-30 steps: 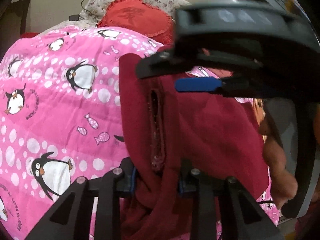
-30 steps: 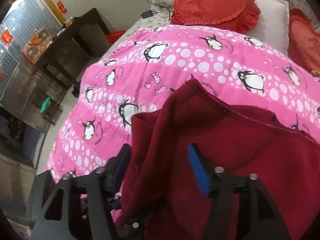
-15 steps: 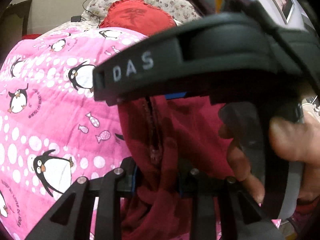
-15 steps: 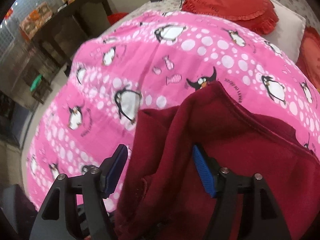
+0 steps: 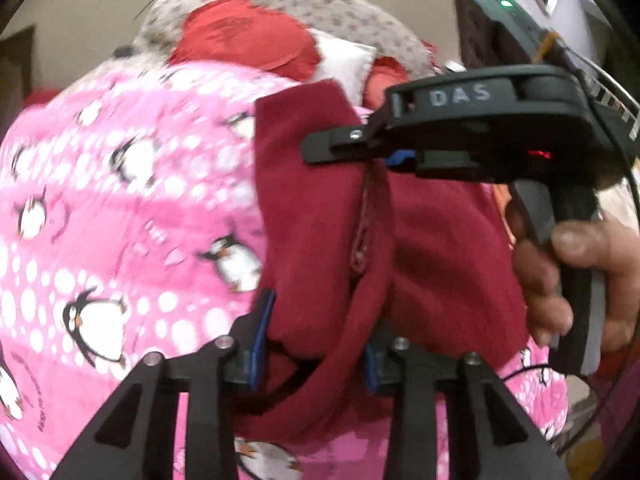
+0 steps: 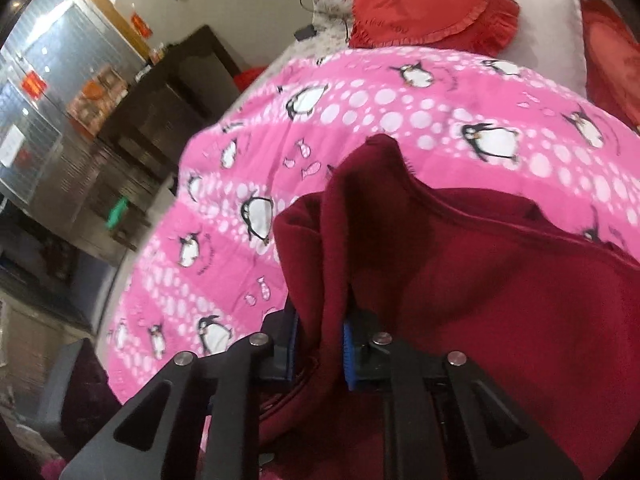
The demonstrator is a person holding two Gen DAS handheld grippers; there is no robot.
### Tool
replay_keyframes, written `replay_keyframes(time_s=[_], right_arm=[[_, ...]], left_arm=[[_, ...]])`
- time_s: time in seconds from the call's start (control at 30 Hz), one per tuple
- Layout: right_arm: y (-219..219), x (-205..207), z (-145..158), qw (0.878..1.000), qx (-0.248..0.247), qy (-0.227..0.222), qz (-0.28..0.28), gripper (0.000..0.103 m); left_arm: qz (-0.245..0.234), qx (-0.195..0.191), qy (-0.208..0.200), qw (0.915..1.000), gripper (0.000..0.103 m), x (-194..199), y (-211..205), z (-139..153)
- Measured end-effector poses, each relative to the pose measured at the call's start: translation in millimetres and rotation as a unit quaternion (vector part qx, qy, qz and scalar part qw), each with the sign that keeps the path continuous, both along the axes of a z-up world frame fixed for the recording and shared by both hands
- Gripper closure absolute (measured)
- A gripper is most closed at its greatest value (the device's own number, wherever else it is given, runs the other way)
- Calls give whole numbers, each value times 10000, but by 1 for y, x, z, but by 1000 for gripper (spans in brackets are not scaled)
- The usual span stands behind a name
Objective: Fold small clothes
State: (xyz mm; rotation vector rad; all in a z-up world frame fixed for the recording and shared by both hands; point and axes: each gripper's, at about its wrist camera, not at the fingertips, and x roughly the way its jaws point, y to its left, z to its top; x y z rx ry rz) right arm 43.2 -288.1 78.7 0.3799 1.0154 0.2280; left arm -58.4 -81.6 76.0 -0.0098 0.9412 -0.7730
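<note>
A dark red fleece garment (image 5: 320, 200) is held up over a pink penguin-print blanket (image 5: 120, 220). My left gripper (image 5: 312, 352) has opened partway, and a thick fold of the garment still sits between its blue pads. My right gripper (image 6: 320, 344) is shut on a bunched edge of the same garment (image 6: 480, 280). In the left wrist view the right gripper (image 5: 360, 148) comes in from the right, pinching the garment's upper edge by its zipper, with a hand on its handle.
The blanket (image 6: 360, 120) covers a bed. Red heart-shaped cushions (image 6: 432, 4) and a white pillow (image 6: 552, 32) lie at the head. A dark wooden table (image 6: 172, 92) stands left of the bed, with a floor drop beside it.
My right gripper has closed from open onto the garment's edge. My left gripper's jaws have spread wider around their fold. The garment has been lifted and pulled taller.
</note>
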Motion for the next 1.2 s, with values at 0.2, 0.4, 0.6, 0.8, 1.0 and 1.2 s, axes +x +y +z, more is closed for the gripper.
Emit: replay_keyframes(time_s=[0.2,0.4,0.6,0.8,1.0,1.2], right_arm=[[-46,-38,40,9988,74,-431,-220,103],[-108,-90,69,9958,-222,-643,-613,103],[-180,-139,56,9902,-305,-533,-1258,103],[-213,-147,-1,9847,-402,-123,-1691,103],[-219,-162,0,9796,-515,-151,-1936,97],[-187,-207,39,9856,35,-769,-1506,97]], left_arm=[[-861,120,-531,9948,72,-33,-53,47],[-1552,149,-778,9847,72,-69,-130,66],[-1873,219,-533,9806,72,-96,-196,49],[-1989,504,-126,9786,44,-110,-226,24],[-2189,329,-465,9741,19,-116,-179,62],[-1454,1003,-996,9792,19,-83,-149,52]])
